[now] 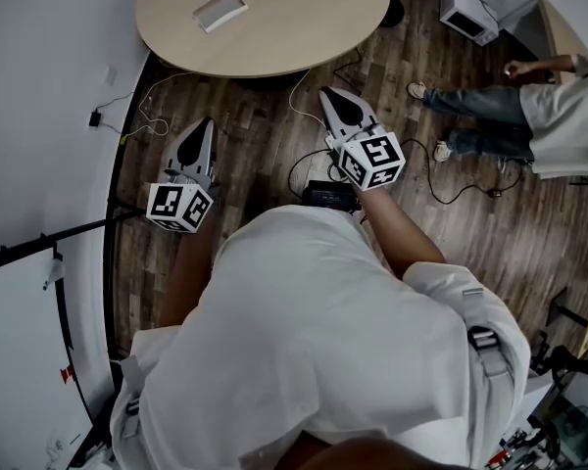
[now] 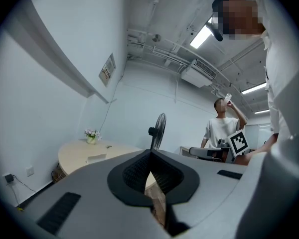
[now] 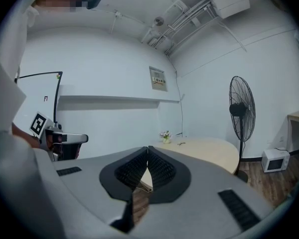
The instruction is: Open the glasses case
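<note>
The left gripper (image 1: pixel 207 123) and right gripper (image 1: pixel 326 93) both have their jaws pressed together on nothing, hanging short of the round table (image 1: pixel 304 27). The glasses case (image 1: pixel 220 10) lies on that table (a fan (image 2: pixel 158 128) shows only in the gripper views).

Head view from above: the table (image 1: pixel 274 37) fills the top centre of the frame, and the glasses case (image 1: pixel 220 10) lies on it, left of centre. Below the table's edge, over the floor (image 1: pixel 470 213), the left gripper (image 1: pixel 208 123) sits centre left and the right gripper (image 1: pixel 326 93) at centre, well apart from each other and from the case. A microwave (image 1: pixel 467 13) stands on the floor at upper right. A second person (image 1: pixel 554 106) is at the right edge, just below it. In the right gripper view, a fan (image 3: pixel 241 118) stands right of the table.
</note>
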Demonstrator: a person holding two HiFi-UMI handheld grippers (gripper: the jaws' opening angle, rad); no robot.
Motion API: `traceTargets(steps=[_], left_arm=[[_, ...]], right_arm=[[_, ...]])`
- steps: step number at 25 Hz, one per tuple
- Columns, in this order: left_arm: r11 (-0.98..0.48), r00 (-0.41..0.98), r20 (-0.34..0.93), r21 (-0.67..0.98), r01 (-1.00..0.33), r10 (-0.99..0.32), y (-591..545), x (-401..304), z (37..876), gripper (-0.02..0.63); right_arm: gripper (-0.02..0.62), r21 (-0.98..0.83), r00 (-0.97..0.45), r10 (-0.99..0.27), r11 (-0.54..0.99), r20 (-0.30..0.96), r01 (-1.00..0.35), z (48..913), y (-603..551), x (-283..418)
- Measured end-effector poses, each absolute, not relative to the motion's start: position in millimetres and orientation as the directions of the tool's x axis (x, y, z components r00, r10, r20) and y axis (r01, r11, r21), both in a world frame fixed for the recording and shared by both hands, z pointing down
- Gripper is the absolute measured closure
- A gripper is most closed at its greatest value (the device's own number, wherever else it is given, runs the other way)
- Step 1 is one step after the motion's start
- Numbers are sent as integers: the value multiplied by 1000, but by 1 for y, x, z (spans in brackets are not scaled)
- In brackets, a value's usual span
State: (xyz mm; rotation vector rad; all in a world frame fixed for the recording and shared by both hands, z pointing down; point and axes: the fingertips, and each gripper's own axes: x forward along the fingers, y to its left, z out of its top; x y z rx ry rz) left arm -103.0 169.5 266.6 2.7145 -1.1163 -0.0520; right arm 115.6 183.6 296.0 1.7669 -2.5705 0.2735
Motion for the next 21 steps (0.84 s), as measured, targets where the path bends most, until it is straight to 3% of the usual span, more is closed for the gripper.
traceTargets(steps=[21], left_arm=[[-711,747,80,254,-655,-660,167,-70,276,594]], right_arm=[[571,-153,-362,-927,344,103,-926,293,170,136]])
